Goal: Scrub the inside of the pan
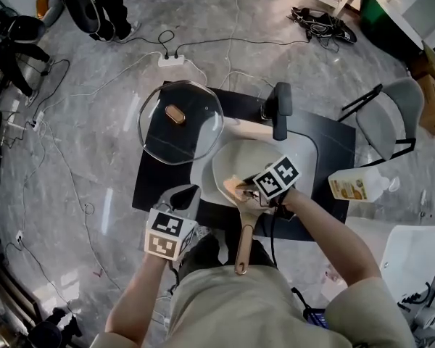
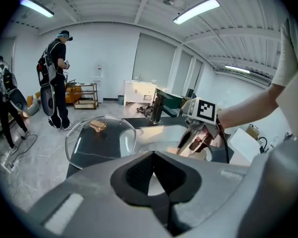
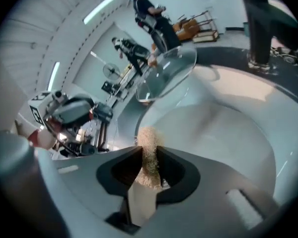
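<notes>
Pan [image 1: 235, 162], handle [image 1: 243, 239] toward person [image 1: 275, 307], right claw [image 3: 147, 178] clenched on tan scrubber [image 3: 149, 144], perhaps sponge, left claw [image 2: 160, 181] closed, empty

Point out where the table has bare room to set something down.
A bare strip of the dark table lies right of the pan, up to the edge, and another lies front-left below the glass lid. The middle is crowded: lid, pan, black post and the right gripper with its scrub pad.

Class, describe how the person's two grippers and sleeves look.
Left gripper and right gripper: grey bodies, dark-lined jaws, each carrying a white cube with black square markers. The person wears a beige short-sleeved shirt.
</notes>
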{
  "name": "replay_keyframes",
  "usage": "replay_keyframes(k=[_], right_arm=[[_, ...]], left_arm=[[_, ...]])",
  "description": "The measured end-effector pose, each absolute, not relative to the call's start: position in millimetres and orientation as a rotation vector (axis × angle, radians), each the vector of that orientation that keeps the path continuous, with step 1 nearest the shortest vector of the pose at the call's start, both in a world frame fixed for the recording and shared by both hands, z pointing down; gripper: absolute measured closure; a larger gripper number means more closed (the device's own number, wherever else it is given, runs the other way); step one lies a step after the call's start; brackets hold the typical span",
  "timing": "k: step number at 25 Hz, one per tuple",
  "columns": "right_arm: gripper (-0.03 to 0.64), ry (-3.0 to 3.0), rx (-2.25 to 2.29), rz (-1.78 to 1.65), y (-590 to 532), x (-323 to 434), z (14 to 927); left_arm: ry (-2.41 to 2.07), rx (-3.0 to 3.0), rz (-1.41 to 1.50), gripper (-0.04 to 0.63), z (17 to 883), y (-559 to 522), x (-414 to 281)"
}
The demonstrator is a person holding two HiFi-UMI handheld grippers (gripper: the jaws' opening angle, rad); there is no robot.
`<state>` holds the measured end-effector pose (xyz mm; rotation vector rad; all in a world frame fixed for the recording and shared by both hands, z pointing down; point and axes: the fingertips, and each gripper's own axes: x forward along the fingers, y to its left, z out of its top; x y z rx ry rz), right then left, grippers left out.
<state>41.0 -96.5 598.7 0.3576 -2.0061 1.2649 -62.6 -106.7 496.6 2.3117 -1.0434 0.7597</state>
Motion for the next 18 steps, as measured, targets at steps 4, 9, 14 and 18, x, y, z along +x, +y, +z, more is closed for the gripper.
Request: replay_keyframes(k=[4,9,14,18], right_arm=[[0.525,-2.180,0.594,1.227,-124,43,553],[0.525,-2.383,0.789,1.119,-142,47,485],[0.523,-2.566,0.983,0.896,-154,59,410],[0.523,-2.670,1.120,0.714,-156,69,354]], left_arm=[[-1.082,2.322,0.740,0.594,481,-116,-69],[-1.119,2.357,0.726,0.594,462,-129,-75],[-1.183,2.423,0.664,0.594,424,-146,-76],[-1.253,2.508,0.551,0.594,380,-158,-76]])
